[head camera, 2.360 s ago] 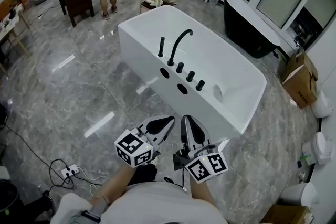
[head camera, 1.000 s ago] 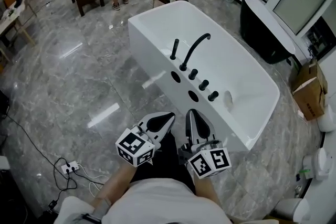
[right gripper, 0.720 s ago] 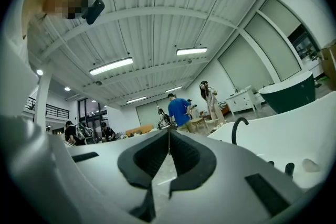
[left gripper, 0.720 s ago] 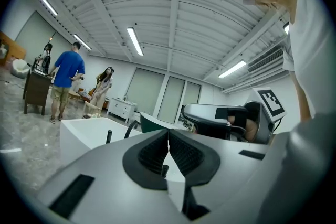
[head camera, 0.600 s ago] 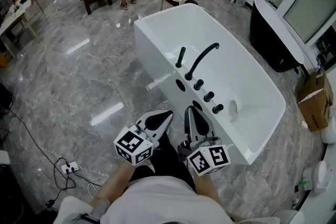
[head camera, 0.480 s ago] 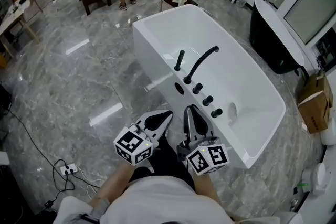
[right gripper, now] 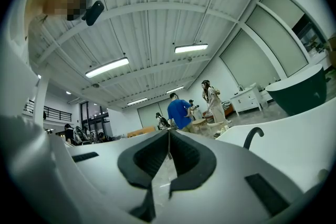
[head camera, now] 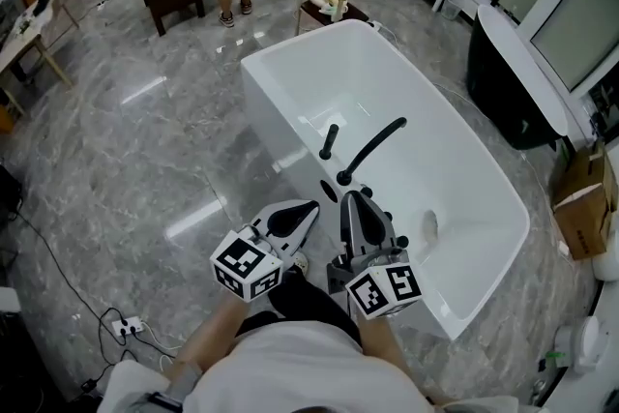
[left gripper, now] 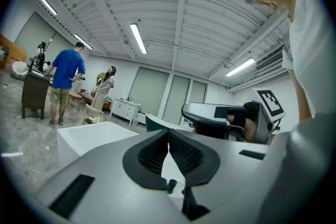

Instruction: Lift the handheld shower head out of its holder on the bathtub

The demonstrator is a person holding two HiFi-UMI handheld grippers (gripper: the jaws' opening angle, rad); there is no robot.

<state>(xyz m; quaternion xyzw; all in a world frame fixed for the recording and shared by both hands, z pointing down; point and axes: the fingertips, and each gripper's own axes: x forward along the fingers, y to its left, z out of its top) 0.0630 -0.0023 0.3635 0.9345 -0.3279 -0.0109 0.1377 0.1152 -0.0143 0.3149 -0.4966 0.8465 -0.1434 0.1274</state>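
The head view looks steeply down from above onto the bathtub [head camera: 276,126], left tongs [head camera: 311,208] and right tongs [head camera: 351,198]. Each gripper view looks level along its own tongs from close behind; both share the bathtub and bystanders [left gripper: 67,73].

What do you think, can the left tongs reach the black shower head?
Probably yes, not quite yet: the left tongs are shut and short of the bathtub rim, but nothing stands between them and the shower head.
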